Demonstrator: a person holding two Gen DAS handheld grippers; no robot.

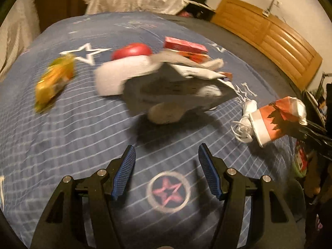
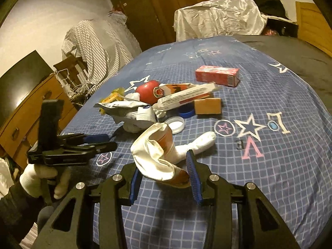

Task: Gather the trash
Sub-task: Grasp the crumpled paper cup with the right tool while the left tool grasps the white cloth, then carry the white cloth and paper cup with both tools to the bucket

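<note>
Bedsheet (image 2: 259, 176) print: pink "V" (image 2: 253, 151) and a small dark "E" (image 2: 240, 144) beside it, near the front-right edge, both upside down here. Pale blocky letter (image 2: 276, 122) just beyond, maybe an "L". Box (image 2: 216, 76), tube (image 2: 186, 97) & can (image 2: 148, 92) labels too blurred to read.

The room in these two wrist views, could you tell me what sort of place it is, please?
Most likely a bedroom in a home. The litter lies on a bed under a blue star-print cover, a wooden headboard runs along one side, and dark wooden wardrobe doors stand beyond its far end.
</note>
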